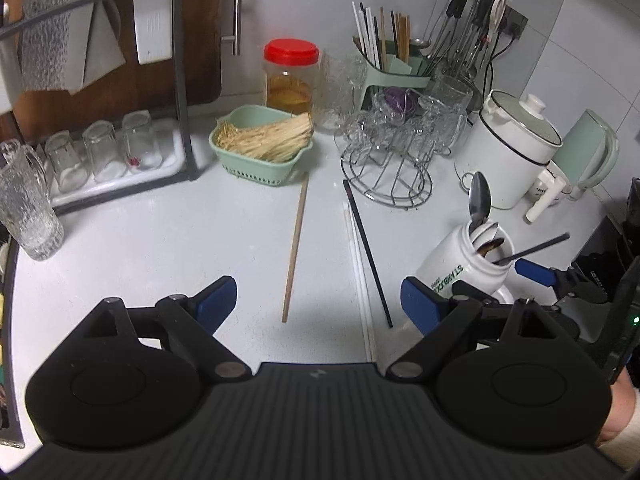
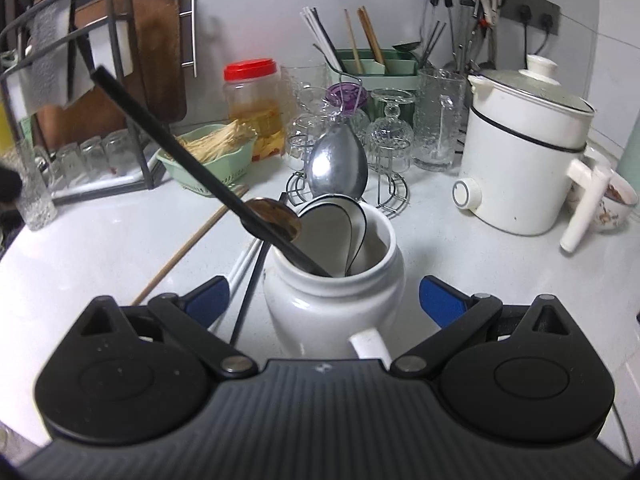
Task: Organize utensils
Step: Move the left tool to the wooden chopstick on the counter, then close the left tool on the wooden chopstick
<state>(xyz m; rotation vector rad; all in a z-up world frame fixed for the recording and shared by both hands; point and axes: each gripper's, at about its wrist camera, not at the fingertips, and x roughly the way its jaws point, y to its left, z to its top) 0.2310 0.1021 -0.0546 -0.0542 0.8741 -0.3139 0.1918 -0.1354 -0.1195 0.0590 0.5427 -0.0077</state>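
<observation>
Red-lidded jar [image 1: 291, 76] beside green basket [image 1: 260, 144]; white electric pot [image 2: 524, 160]; 3 upturned glasses [image 1: 104, 152] in rack.

Left claw [image 1: 320, 300] spread wide, nothing between its blue pads [image 1: 218, 300], tilted steeply down toward the desk [image 1: 160, 240]. Right claw [image 2: 324, 300] also fully spread, pads clear of everything, angled more gently downward; seen from the left wrist as a blue-tipped finger at the right edge. Part of a hand [image 1: 618, 412] visible low at that same edge.
</observation>
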